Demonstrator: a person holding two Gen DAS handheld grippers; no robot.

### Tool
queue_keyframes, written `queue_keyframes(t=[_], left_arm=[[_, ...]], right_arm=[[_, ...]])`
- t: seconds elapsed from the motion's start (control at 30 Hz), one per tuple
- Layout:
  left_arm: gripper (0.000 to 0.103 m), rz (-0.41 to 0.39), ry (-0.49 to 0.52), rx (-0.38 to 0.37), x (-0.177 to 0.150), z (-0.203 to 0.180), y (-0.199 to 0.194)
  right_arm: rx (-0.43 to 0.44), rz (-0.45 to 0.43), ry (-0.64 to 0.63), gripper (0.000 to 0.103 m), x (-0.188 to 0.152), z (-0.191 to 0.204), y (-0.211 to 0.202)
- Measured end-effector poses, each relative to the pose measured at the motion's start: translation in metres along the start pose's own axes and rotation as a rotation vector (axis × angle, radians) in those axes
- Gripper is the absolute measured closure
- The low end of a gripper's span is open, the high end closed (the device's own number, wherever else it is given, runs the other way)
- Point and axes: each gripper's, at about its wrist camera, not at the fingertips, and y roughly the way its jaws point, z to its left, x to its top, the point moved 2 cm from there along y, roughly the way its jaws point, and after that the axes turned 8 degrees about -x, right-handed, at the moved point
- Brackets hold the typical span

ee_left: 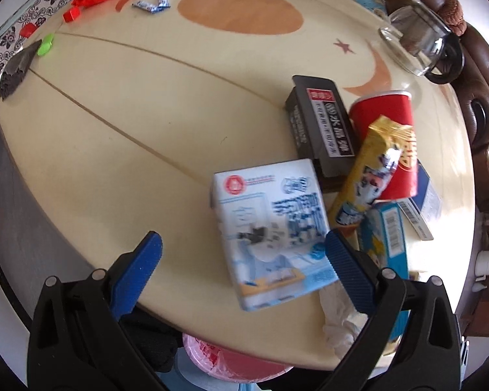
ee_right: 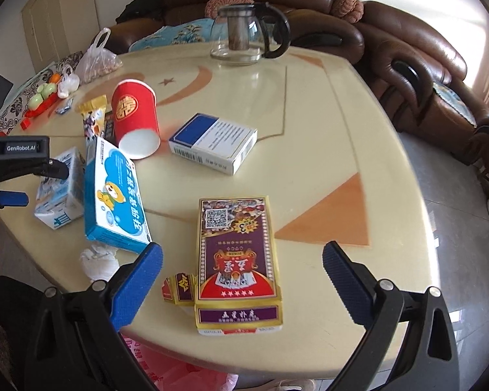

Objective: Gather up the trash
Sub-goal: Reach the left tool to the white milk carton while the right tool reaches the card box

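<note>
**both grippers spread over the litter at the table's near edge**

your left gripper (ee_left: 244, 254) is spread wide and holds nothing. the white and blue carton (ee_left: 270, 228) lies on its side between its blue fingers (ee_left: 140, 270), not touched by either. the carton's long axis runs from the near edge toward the middle of the table (ee_left: 114, 97), and its print is blurred.

just right of it stands a blue box (ee_left: 388, 238), on edge and tilted, with a crumpled tissue (ee_left: 339, 316) at the table's near edge beside it. behind them a yellow wrapper (ee_left: 371, 169) leans against a red paper cup (ee_left: 394, 137). the cup is tipped over with its white open mouth toward the near edge. a black box (ee_left: 322, 127) lies behind the carton, its long axis pointing to the far edge.

your right gripper (ee_right: 243, 257) is also spread and empty. under it a purple and gold card box (ee_right: 238, 254) lies flat at the near edge, with its long axis running near to far and its print upside down to you. a small torn flap (ee_right: 179, 288) lies touching its left side. a blue and white box (ee_right: 215, 143) lies flat near the table's middle, well apart from the card box. a glass teapot (ee_right: 244, 36) stands upright at the far edge. pink plastic (ee_right: 185, 374) shows below the near edge.
</note>
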Motion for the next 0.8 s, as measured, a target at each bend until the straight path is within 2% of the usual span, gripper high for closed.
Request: queue_keyframes(t=[0.17, 0.3, 0.53, 0.67, 0.73, 0.8], left_arm=[[0.005, 0.000, -0.041, -0.016, 0.006, 0.003, 0.003], [0.005, 0.031, -0.084, -0.054, 0.011, 0.005, 0.009], [0.005, 0.121, -0.103, -0.035, 0.009, 0.003, 0.033], [0.007, 0.115, -0.078, -0.010, 0.008, -0.003, 0.035], [0.015, 0.106, -0.063, 0.012, 0.010, -0.007, 0.035], [0.027, 0.101, -0.049, 0.017, 0.010, -0.009, 0.033]], right_arm=[[0.017, 0.027, -0.009, 0.007, 0.000, 0.004, 0.019], [0.029, 0.047, 0.001, 0.007, -0.001, 0.003, 0.030], [0.034, 0.064, -0.002, 0.007, -0.005, 0.006, 0.042], [0.014, 0.061, -0.006, 0.007, -0.007, 0.006, 0.048], [0.007, 0.054, -0.011, 0.008, -0.006, 0.007, 0.048], [0.000, 0.042, 0.002, 0.014, -0.006, 0.006, 0.046]])
